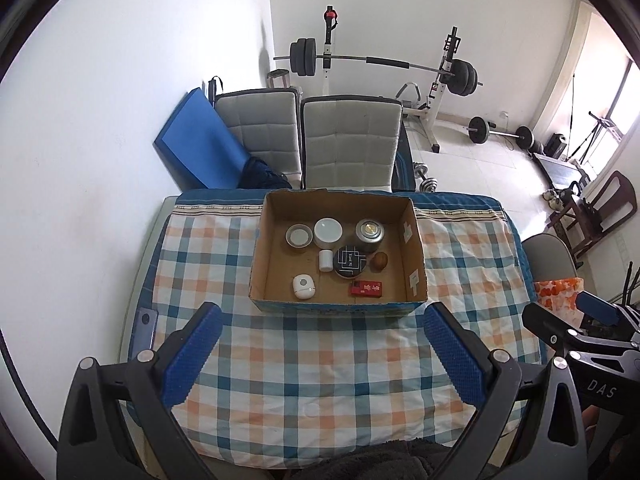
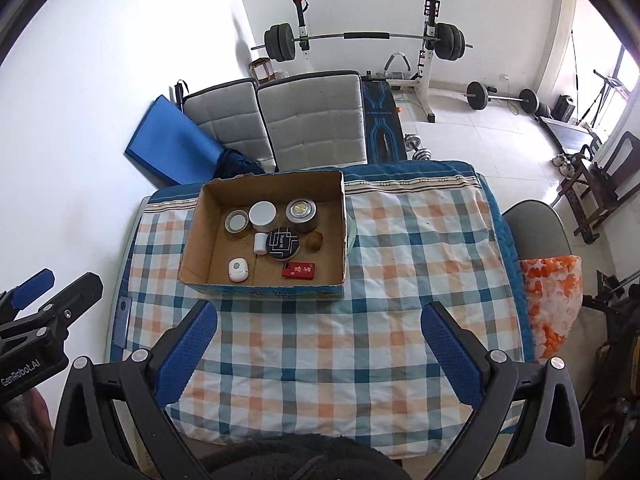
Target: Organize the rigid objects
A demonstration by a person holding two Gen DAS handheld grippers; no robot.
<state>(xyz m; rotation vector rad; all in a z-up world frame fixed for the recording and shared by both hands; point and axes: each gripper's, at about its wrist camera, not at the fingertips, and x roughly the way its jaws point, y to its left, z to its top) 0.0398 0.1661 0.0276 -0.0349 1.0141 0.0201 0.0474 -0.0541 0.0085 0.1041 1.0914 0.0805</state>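
An open cardboard box (image 1: 412,256) (image 2: 196,232) stands on the checked tablecloth at the far middle of the table. Inside it are several small objects: a round tin (image 1: 299,235), a white jar (image 1: 328,231), a metal tin (image 1: 369,231), a black round box (image 1: 351,261), a small white cylinder (image 1: 325,260), a brown ball (image 1: 379,261), a white oval device (image 1: 303,287) and a red packet (image 1: 366,289). My left gripper (image 1: 320,356) is open and empty, above the cloth near the table's front. My right gripper (image 2: 318,354) is open and empty beside it.
Two grey chairs (image 1: 352,144) stand behind the table. A blue mat (image 1: 196,148) leans on the wall. A barbell rack (image 1: 384,64) is at the back. A phone (image 1: 144,332) lies at the table's left edge. An orange patterned bag (image 2: 554,300) hangs at the right.
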